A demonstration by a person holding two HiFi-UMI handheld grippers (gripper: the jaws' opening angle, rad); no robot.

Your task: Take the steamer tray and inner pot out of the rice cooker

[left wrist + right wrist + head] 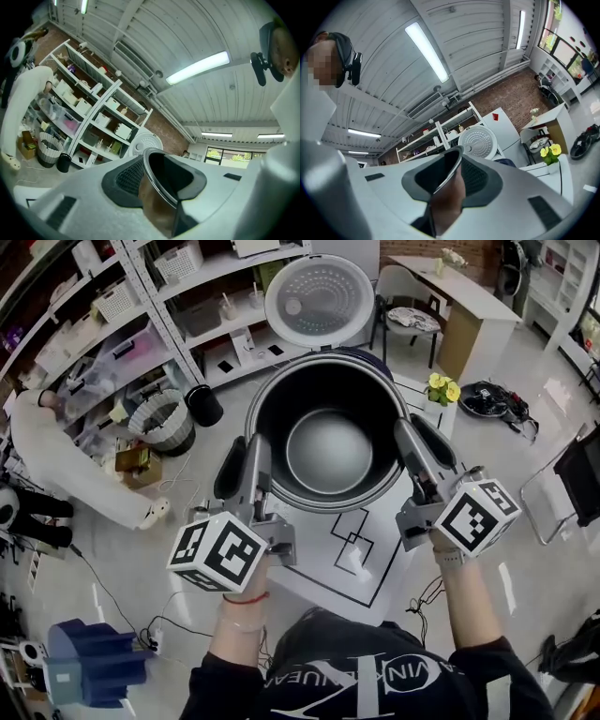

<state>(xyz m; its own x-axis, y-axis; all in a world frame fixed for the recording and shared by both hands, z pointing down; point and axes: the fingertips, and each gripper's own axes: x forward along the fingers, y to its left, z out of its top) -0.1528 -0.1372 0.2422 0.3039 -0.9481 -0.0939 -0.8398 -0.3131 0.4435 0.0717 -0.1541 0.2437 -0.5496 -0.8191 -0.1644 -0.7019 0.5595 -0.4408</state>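
The dark metal inner pot hangs in the air close under the head camera, empty, its round bottom showing. My left gripper is shut on the pot's left rim, one pad inside and one outside. My right gripper is shut on the right rim in the same way. Behind the pot stands the rice cooker's raised lid, white with a perforated inner plate; it also shows as the lid and the lid. The pot hides most of the cooker's body. No steamer tray is in view.
Below lies a white table with black outlined squares. A small pot of yellow flowers stands at its right. A person in white crouches by the shelves at left, near a wicker basket and a black bin.
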